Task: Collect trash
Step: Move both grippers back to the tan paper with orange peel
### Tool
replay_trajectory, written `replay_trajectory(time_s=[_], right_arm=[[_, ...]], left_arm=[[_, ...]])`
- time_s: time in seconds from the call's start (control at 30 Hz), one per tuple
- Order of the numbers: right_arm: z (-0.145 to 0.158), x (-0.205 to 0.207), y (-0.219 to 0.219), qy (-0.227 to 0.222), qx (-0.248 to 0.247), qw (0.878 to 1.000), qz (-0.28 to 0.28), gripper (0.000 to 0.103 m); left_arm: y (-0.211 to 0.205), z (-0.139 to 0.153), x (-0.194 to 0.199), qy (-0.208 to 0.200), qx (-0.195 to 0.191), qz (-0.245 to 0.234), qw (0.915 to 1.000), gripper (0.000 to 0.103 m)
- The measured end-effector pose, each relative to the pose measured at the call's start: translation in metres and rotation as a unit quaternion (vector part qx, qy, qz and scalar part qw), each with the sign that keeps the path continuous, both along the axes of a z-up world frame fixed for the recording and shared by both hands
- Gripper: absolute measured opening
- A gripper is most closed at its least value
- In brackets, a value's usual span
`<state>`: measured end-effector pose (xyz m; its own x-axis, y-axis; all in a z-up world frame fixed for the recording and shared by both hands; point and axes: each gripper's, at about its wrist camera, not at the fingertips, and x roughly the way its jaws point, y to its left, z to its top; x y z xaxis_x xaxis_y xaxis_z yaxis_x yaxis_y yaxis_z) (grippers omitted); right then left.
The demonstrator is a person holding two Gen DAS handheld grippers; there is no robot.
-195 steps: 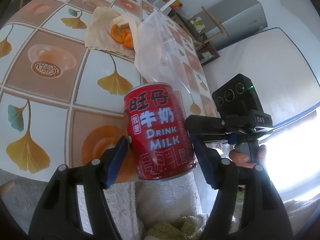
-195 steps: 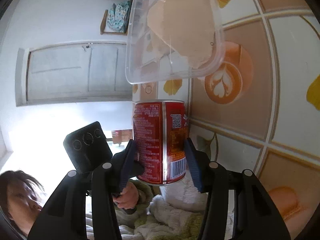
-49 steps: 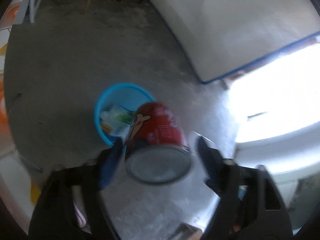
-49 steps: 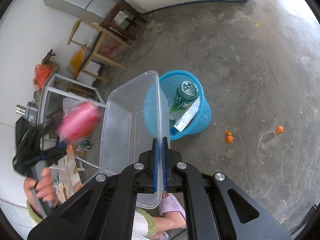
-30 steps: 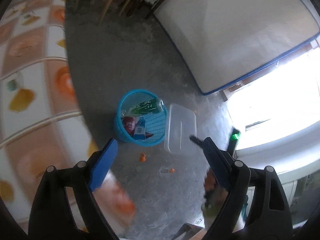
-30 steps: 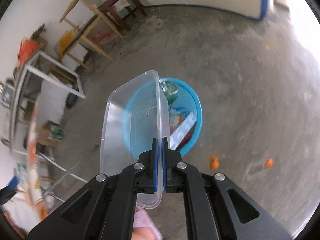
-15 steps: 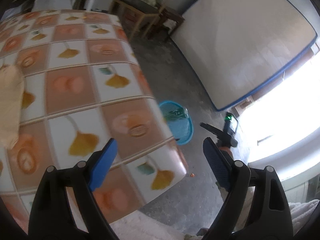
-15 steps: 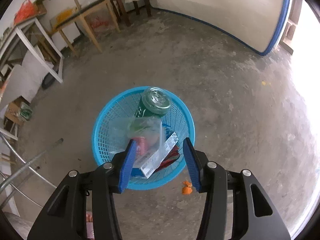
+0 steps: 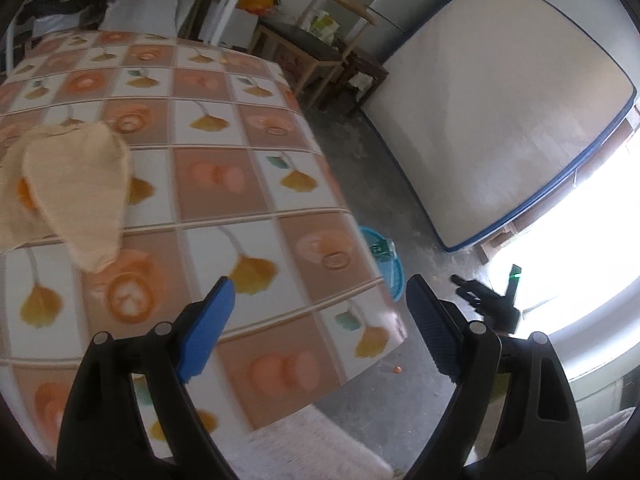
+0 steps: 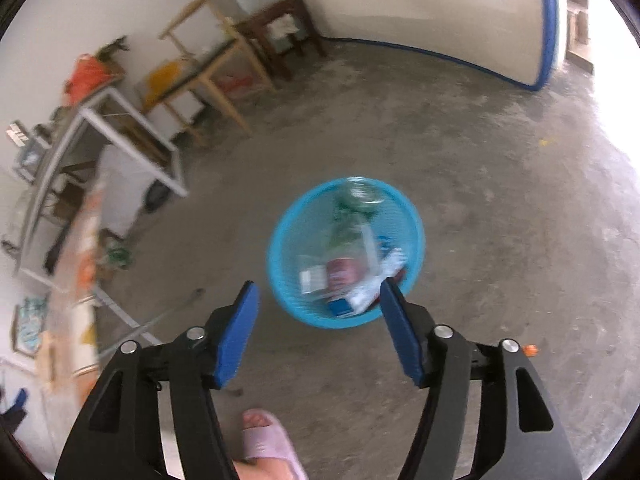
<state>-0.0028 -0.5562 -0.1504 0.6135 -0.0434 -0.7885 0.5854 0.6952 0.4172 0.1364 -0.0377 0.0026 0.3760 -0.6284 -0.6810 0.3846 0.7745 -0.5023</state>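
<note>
Above blue basket — empty right tongs

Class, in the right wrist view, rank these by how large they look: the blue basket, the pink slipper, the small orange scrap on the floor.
1. Blue basket, clearly largest.
2. Pink slipper, though it is nearer the camera and partly cut off, so its true size is unsure.
3. Orange scrap, tiny.

Left hand-held gripper wide open, right hand-held gripper just opening, both empty, angled downward
</note>
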Motion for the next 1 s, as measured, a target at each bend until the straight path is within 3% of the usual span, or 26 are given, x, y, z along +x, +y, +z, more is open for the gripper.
replay_trajectory(time_s=[0.2, 0.37, 0.5, 0.73, 0.87, 1.0], right_arm=[[0.055, 0.033, 0.05, -0.048, 0.006, 0.995, 0.087, 0.065], [0.107, 0.077, 0.12, -0.096, 0.002, 0.977, 0.19, 0.075], [0.131, 0.124, 0.2, -0.101, -0.001, 0.95, 0.295, 0.077], [0.14, 0.19, 0.348, -0.074, 0.012, 0.897, 0.436, 0.077], [0.136, 0.224, 0.431, -0.053, -0.014, 0.864, 0.501, 0.077], [0.126, 0.255, 0.488, -0.03, -0.068, 0.843, 0.532, 0.077]], left_arm=[[0.052, -0.001, -0.013, -0.024, 0.002, 0.052, 0.9984, 0.084], [0.094, -0.004, -0.018, -0.031, -0.004, 0.099, 0.9945, 0.085], [0.13, -0.013, -0.019, -0.028, -0.019, 0.138, 0.9898, 0.085], [0.18, -0.029, -0.018, -0.028, -0.038, 0.195, 0.9796, 0.085], [0.198, -0.036, -0.016, -0.03, -0.047, 0.21, 0.9761, 0.085], [0.21, -0.039, -0.015, -0.035, -0.039, 0.214, 0.9754, 0.071]])
